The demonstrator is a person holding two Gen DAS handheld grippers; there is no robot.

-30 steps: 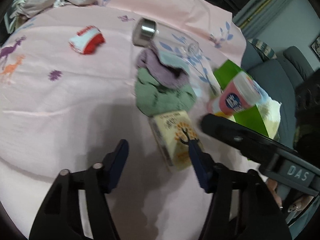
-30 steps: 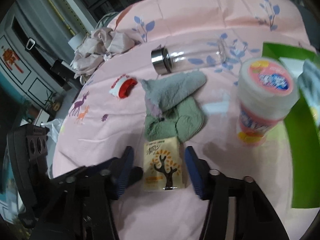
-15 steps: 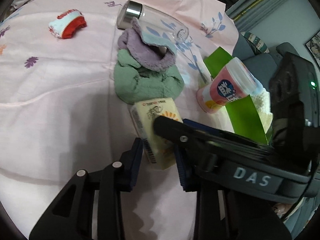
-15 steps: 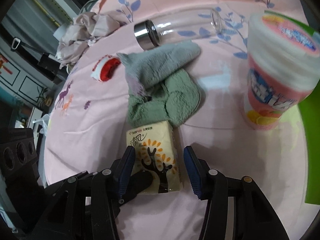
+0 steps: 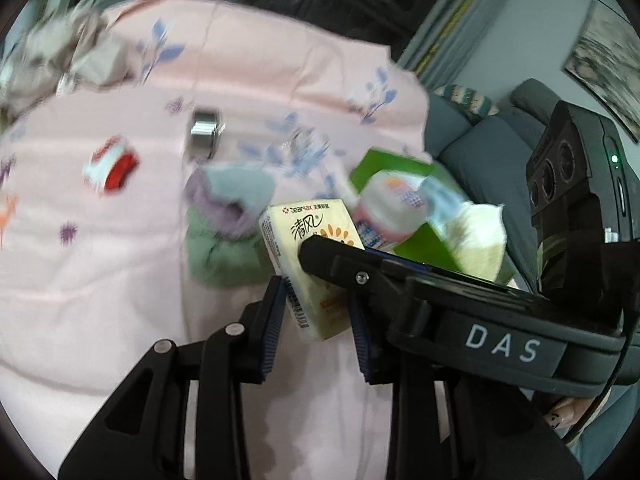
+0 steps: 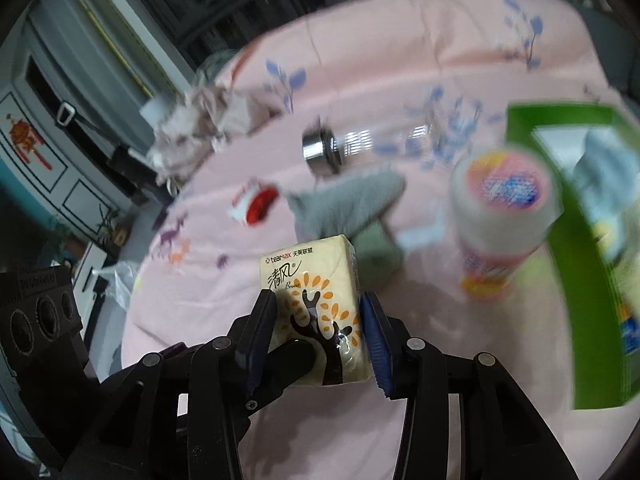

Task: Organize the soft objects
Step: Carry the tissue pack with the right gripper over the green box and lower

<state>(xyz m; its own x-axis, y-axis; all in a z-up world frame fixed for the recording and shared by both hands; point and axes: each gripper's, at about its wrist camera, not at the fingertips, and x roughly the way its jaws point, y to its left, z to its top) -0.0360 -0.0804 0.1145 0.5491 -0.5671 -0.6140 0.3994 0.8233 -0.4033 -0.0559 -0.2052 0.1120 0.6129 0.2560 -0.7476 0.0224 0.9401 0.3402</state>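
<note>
A pale yellow tissue pack (image 5: 304, 248) with an orange tree print hangs above the pink sheet, held from two sides. My left gripper (image 5: 318, 300) is shut on its lower end, blue pads against both narrow sides. My right gripper (image 6: 318, 312) has the same pack (image 6: 308, 280) between its pads and is closing on it; one of its black fingers (image 5: 360, 268) lies across the pack in the left wrist view. A grey-purple cloth (image 5: 228, 204) lies on a green cloth (image 5: 220, 256) just behind. A red-and-white rolled sock (image 6: 254, 204) lies further left.
A glass bottle with a metal cap (image 6: 320, 148) lies behind the cloths. A pink-lidded tub (image 6: 500, 220) stands to the right, beside a green box (image 6: 580, 260) holding pale cloths. Crumpled fabric (image 6: 192, 128) sits at the back left. A grey sofa (image 5: 480, 140) borders the right.
Both grippers closed around the tissue pack, the left from wide open, and the pack has risen off the pink sheet. Both views are now blurred with motion.
</note>
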